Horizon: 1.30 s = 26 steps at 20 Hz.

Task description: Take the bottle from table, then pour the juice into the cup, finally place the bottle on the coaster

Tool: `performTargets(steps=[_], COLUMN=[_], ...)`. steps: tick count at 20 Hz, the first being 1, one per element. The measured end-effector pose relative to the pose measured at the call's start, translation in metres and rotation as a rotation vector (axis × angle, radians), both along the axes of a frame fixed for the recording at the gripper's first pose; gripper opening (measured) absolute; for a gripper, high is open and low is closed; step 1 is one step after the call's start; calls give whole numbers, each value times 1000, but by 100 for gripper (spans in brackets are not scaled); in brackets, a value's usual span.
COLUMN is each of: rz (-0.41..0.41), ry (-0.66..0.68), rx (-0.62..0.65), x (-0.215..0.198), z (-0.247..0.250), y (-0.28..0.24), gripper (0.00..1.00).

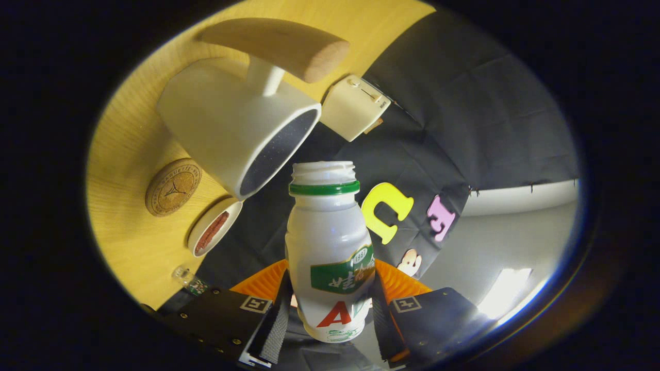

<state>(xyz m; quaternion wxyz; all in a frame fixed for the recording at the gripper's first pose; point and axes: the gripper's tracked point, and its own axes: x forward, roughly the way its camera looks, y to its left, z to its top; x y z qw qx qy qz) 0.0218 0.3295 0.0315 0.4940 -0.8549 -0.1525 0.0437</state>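
My gripper (330, 304) is shut on a white plastic bottle (330, 247) with a green neck ring and no cap. Both fingers press on its lower body. The whole view is tilted, so the bottle is tipped toward the white cup (232, 129). The bottle's open mouth sits just below and beside the cup's dark opening (278, 152). The cup has a wooden handle (281, 46) and stands on the wooden table (129, 232). A round cork coaster (172, 186) lies on the table next to the cup's base.
A small round white dish (214, 226) with something red in it lies near the coaster. A cream-coloured box (353, 105) stands beyond the cup at the table's edge. A small clear object (188, 280) lies near my left finger.
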Motion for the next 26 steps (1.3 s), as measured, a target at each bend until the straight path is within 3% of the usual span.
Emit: performTargets(steps=[8, 16, 26], rz=[-88, -87, -62], ry=[342, 543, 734], rx=[608, 1132, 1600], x=[1, 10, 31], z=[-24, -26, -57], y=[-24, -29, -28], gripper=[70, 71, 70])
